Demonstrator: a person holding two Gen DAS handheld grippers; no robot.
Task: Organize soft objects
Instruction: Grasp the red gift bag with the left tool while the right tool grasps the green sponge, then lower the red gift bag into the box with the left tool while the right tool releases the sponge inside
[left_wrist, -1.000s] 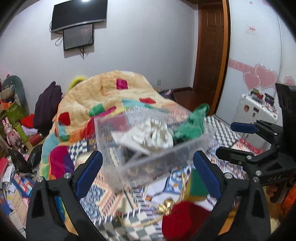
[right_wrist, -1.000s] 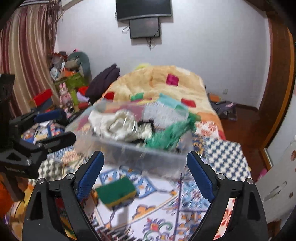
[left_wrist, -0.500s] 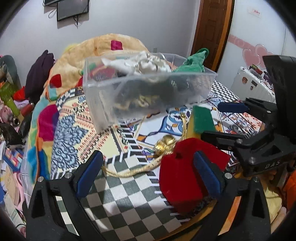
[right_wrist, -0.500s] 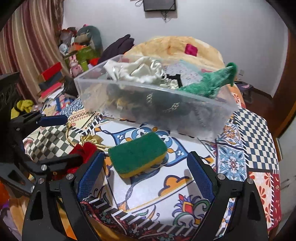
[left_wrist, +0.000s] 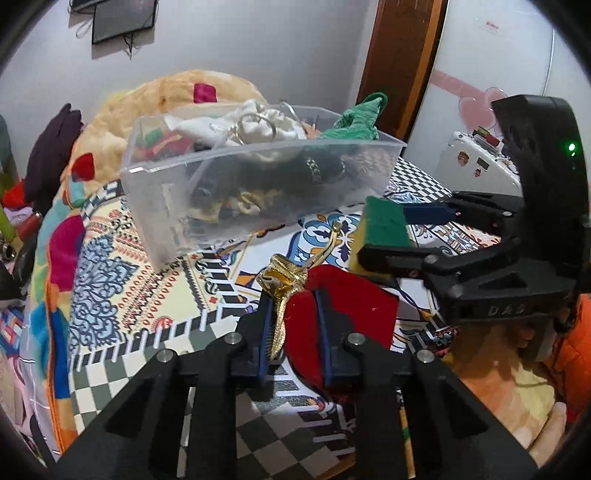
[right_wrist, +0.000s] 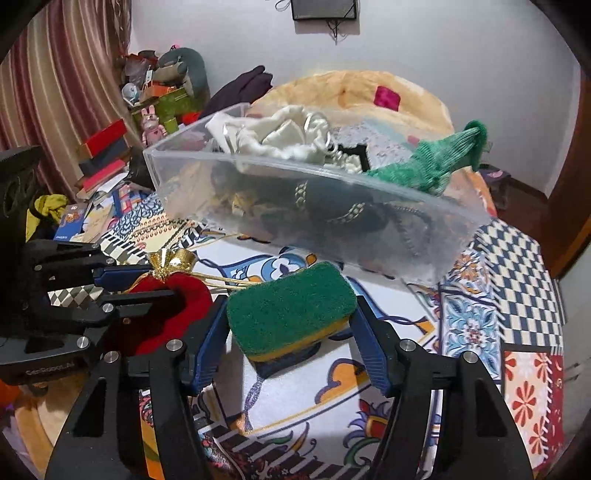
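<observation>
Left wrist view: left tool (left_wrist: 295, 321) clamped on red velvet pouch (left_wrist: 343, 314).
Right tool (right_wrist: 288, 332): clamped on green sponge (right_wrist: 291, 302).
Done: clear bin (right_wrist: 369, 218) ahead already part-filled.
Left: both items still outside it.

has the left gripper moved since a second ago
Yes. The left gripper has come down and forward from above the clear bin onto the bedspread, and its open fingers have closed on the red pouch.
</observation>
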